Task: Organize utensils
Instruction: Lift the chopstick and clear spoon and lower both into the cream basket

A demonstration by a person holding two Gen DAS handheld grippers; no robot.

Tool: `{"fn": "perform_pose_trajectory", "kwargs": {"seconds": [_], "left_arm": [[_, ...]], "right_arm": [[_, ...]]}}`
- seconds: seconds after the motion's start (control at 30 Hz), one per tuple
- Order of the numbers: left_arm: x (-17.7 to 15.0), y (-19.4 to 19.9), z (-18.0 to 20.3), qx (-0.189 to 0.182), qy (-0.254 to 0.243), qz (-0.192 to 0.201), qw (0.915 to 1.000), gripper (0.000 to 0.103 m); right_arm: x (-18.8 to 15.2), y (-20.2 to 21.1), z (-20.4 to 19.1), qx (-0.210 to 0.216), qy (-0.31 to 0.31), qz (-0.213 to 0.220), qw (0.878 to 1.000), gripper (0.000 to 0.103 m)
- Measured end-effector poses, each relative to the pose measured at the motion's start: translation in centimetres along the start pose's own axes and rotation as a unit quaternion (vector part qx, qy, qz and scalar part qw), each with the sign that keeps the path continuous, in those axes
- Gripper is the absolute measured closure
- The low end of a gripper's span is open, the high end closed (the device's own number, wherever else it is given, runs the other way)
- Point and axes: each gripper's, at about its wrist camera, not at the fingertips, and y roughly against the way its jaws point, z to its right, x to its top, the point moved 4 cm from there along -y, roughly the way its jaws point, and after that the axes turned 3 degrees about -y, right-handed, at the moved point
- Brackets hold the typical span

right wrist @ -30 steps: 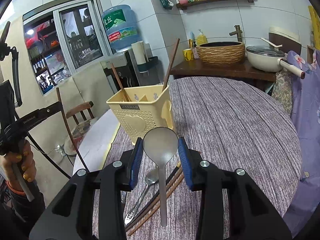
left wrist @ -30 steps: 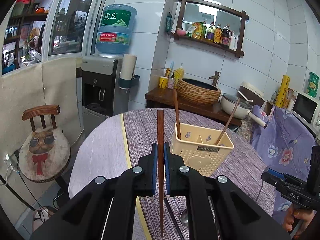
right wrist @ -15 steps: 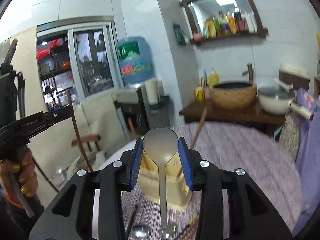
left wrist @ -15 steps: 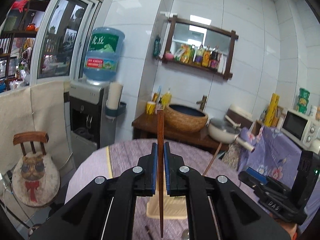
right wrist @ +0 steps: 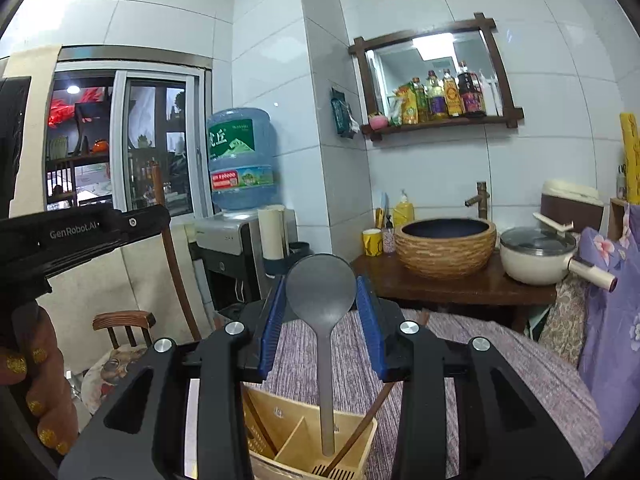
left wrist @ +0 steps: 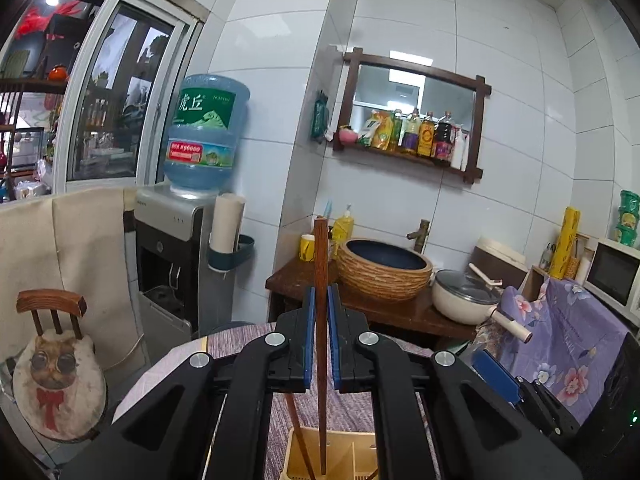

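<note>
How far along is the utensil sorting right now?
Done: two chopsticks already lean in the yellow caddy. In hand: left gripper clamps an upright chopstick, right gripper a spoon, both above the caddy. Left: lowering them in.

Left gripper [left wrist: 321,312] clamped tight, right gripper [right wrist: 322,312] part-closed (both near level)
</note>
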Motion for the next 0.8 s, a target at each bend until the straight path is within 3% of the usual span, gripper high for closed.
{"fn": "perform_pose_trajectory", "kwargs": {"seconds": [0.57, 0.8], "left_arm": [[-8.7, -2.0, -1.5, 0.012, 0.0, -0.078, 0.9969, 0.096], [-9.4, -1.8, -1.4, 0.013, -0.006, -0.078, 0.9968, 0.096]], "right_arm": [[-8.0, -0.6, 0.0, -0.012, 0.015, -0.059, 0.998, 0.066], [-9.6, -0.4, -0.1, -0.013, 0.02, -0.076, 0.997, 0.066]]}}
